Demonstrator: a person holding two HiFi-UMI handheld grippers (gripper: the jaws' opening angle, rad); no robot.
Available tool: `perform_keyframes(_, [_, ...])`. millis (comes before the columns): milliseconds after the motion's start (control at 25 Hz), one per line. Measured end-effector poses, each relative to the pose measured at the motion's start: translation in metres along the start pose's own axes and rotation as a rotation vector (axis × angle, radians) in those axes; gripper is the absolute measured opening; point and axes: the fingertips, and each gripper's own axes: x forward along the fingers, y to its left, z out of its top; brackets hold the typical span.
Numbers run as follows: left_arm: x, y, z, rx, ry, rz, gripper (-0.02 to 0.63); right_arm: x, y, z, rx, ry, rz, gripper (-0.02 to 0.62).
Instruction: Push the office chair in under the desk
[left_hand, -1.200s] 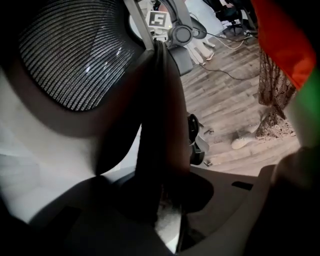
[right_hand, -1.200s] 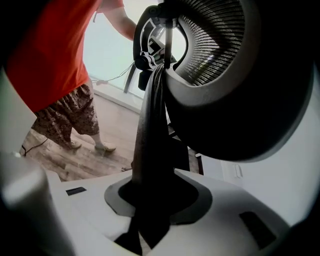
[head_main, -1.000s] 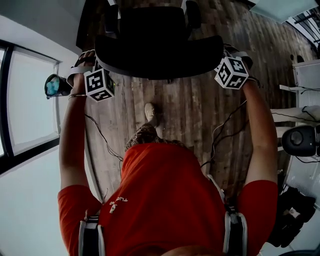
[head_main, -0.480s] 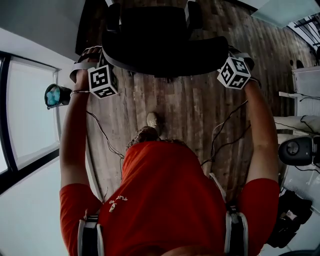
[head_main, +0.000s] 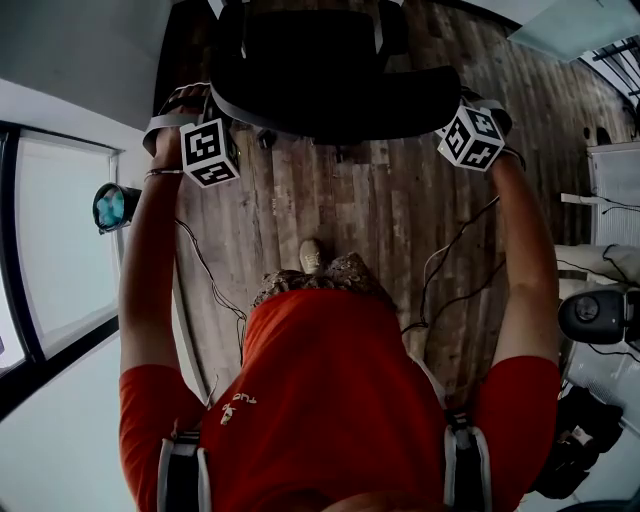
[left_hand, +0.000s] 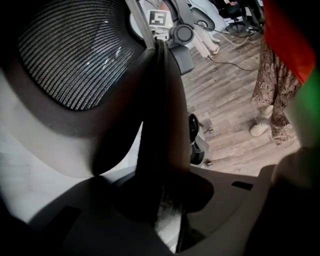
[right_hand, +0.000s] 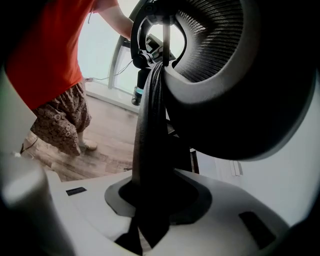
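Office chair: stands on the wooden floor directly ahead of the person, backrest towards them, seat and armrests beyond it.

Left gripper: at the left end of the backrest. Its own view shows the jaws pinching the dark rim of the mesh backrest, which runs up between them.

Right gripper: at the right end of the backrest. Jaws likewise clamped on the rim, with the mesh panel just beside.

Person: red shirt, one shoe on the floor behind the chair. Window at left.
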Motion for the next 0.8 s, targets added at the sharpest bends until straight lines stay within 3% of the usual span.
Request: perform_keyframes(800, [0.096,0.086,-0.026,-0.008,0.020,-0.009,0.097,0.063,-0.113,-0.025,-0.005,-0.007,0.003,0.121])
